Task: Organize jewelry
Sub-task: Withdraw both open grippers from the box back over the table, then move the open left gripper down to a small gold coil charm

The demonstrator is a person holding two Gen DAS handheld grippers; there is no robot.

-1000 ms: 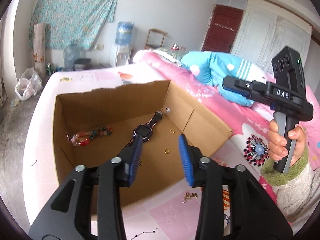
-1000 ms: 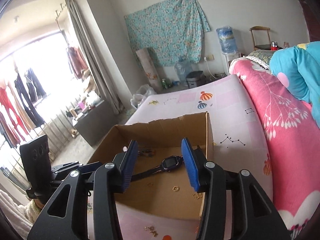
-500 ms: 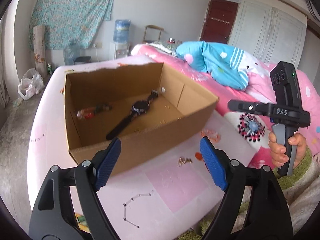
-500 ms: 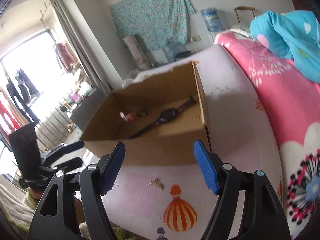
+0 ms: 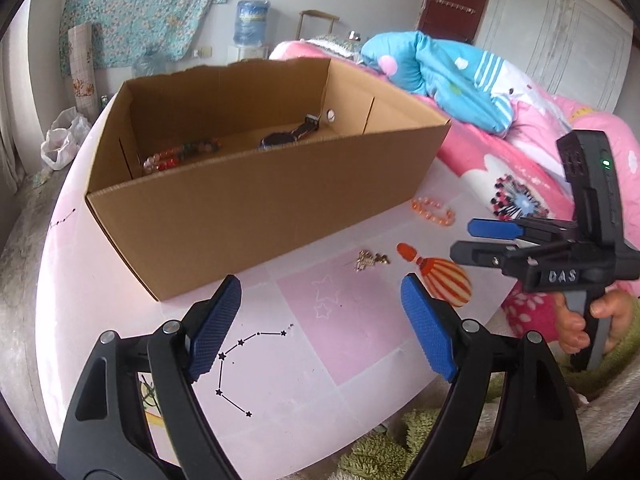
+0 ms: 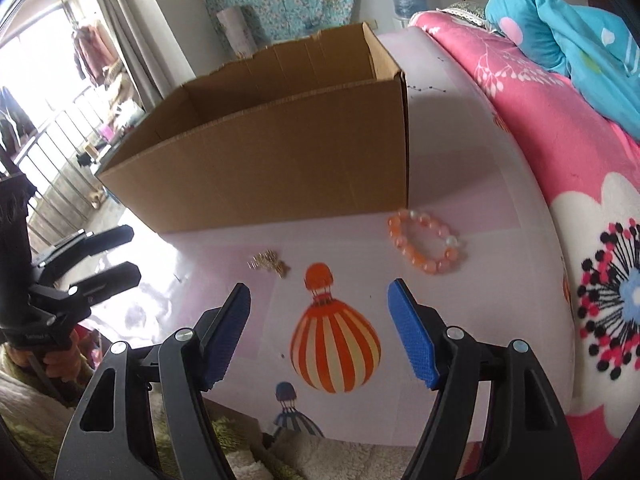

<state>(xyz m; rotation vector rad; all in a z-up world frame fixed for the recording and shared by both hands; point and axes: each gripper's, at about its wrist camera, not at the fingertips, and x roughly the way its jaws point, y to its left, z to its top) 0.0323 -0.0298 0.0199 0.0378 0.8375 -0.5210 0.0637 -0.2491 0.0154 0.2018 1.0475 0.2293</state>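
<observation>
Left wrist view: watch (image 5: 280, 139) and beaded bracelet (image 5: 182, 155) boxed; orange bracelet (image 5: 433, 211), gold chain (image 5: 370, 260) left. Both grippers (image 5: 320, 320) (image 6: 320, 332) wide open, empty.

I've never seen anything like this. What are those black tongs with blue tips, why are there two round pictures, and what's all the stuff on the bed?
The tongs are hand-held grippers, one in each of a person's hands. Each carries a wide-angle camera looking along its own two fingers, so you get two round pictures. One shows the left gripper, with the right gripper and the hand holding it off to the side. The other shows the right gripper's own fingers. Both are open and hold nothing.

On the pink sheet stands a cardboard box holding a beaded bracelet and a dark watch. Outside it lie an orange bead bracelet and a small gold trinket, not yet put away.
</observation>
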